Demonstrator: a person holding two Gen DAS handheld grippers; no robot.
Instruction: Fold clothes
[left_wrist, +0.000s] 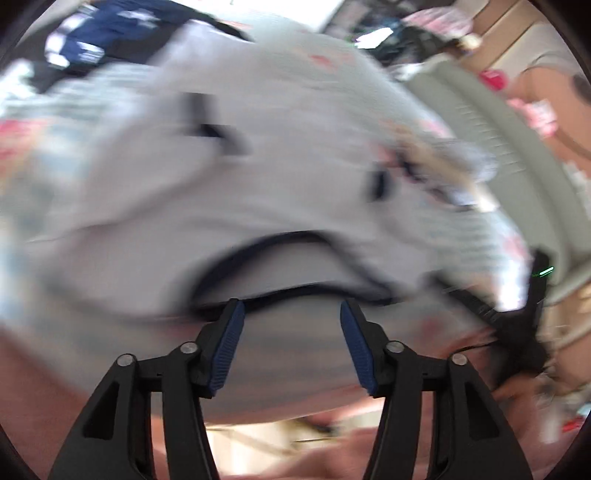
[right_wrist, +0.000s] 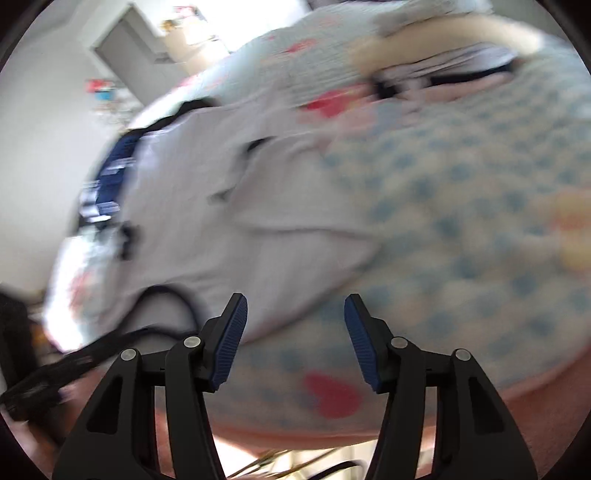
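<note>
- Holding my left gripper (left_wrist: 291, 314) wide open, I have nothing between its blue pads (left_wrist: 227, 345); it sits just short of the shirt's dark-edged collar (left_wrist: 280, 266).
- My right gripper (right_wrist: 295, 310) is just as wide open and grips nothing; it hangs over the shirt's near edge, where the shirt meets the sheet (right_wrist: 461, 229).
- The shirt (left_wrist: 258, 166) is pale grey and lies spread on the sheet, which is printed with blue checks and red hearts (right_wrist: 332, 395).
- Beyond the shirt, on its far side, lies a navy garment (left_wrist: 110, 33) with white patches.
- Both views are blurred, so I cannot tell finer detail of the shirt's folds.
- A black cable (right_wrist: 55, 373) runs just beside the shirt's collar end, seen from my right wrist.
</note>
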